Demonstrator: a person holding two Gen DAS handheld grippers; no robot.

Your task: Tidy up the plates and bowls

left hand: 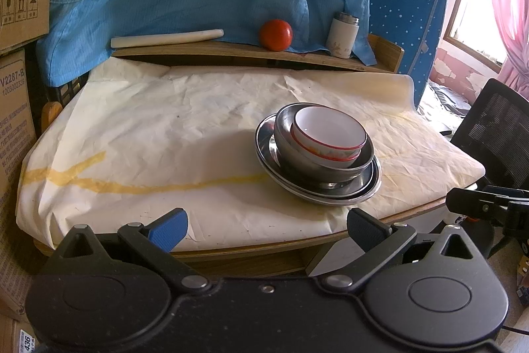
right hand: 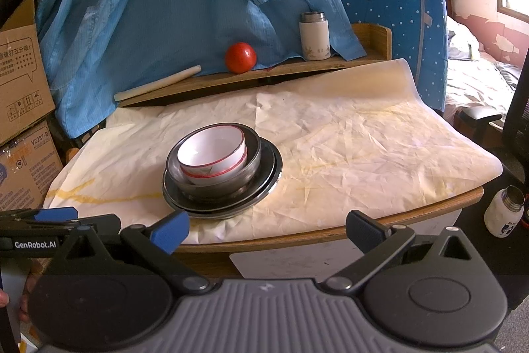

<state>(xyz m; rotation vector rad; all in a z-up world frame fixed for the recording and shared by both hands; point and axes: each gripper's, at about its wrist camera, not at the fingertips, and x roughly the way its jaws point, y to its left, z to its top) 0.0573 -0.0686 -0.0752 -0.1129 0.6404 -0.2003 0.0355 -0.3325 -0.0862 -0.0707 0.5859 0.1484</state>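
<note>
A: Both tongs were spread wide and held nothing. Left gripper (left hand: pixel 267 229) sat back from the near edge of the table, jaws well apart, one blue pad and one dark pad visible. Right gripper (right hand: pixel 267 230) was in the same condition, also short of the table edge.

B: Location of the dishes?

A: One stack on the crumpled white paper sheet (left hand: pixel 165 128) covering the wooden table (right hand: pixel 413 217). Bottom: round stainless steel plates (left hand: pixel 370 187), apparently two nested, though the rims were hard to separate. On them stood a stainless steel bowl (left hand: pixel 287 138). Inside it sat white bowls with red rim lines (left hand: pixel 327 128), one nested in another, tilted slightly.

B: Position relative to the tongs?

A: In the left wrist view the stack lay ahead and to the right; in the right wrist view, ahead and to the left, near the front edge.

B: Other items?

A: On the raised wooden shelf (right hand: pixel 297 68) behind: a red tomato (right hand: pixel 240 57), a white flask with a metal cap (right hand: pixel 314 35) and a white rolled cylinder (left hand: pixel 165 38). Blue fabric (right hand: pixel 165 5) hung behind.
</note>
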